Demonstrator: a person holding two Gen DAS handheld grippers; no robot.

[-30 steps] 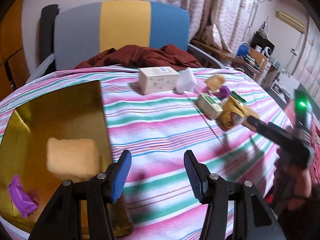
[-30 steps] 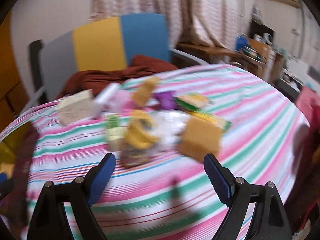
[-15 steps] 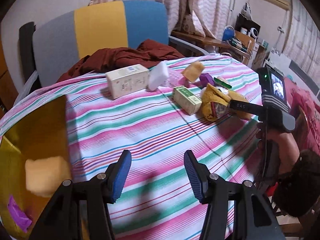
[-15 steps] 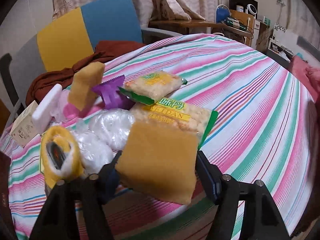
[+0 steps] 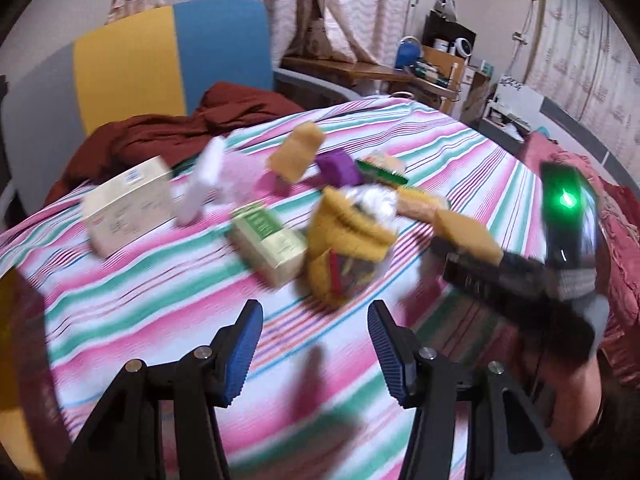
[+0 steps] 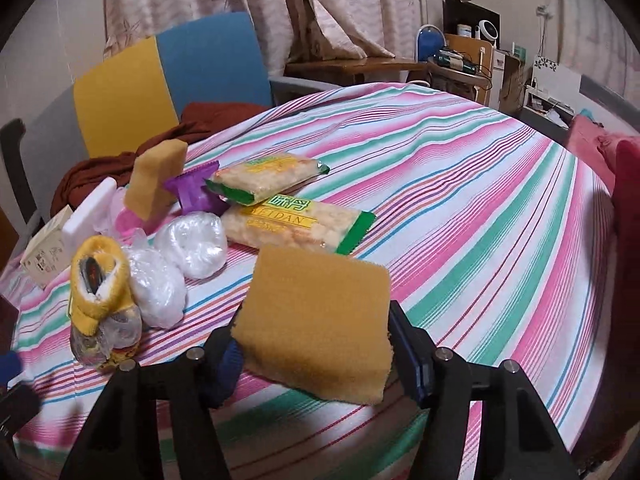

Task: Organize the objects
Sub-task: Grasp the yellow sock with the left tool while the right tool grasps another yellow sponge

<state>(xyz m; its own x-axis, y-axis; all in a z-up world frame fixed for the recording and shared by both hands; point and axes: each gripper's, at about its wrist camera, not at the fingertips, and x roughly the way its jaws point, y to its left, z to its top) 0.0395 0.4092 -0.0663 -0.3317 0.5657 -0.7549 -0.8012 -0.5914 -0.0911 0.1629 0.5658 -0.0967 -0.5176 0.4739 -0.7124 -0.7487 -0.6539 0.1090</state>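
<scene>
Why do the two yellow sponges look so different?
The near sponge is gripped between the jaws of the right gripper and held flat above the tablecloth; the far sponge stands on end among the clutter, touched by no gripper. The near one shows its broad face and looks bigger, but it is closer to the camera. Both are the same mustard yellow and spongy-looking.

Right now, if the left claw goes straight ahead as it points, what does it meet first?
Probably the yellow knit bootie in its clear bag, dead ahead of the open left claw; blur makes the depth uncertain.
</scene>
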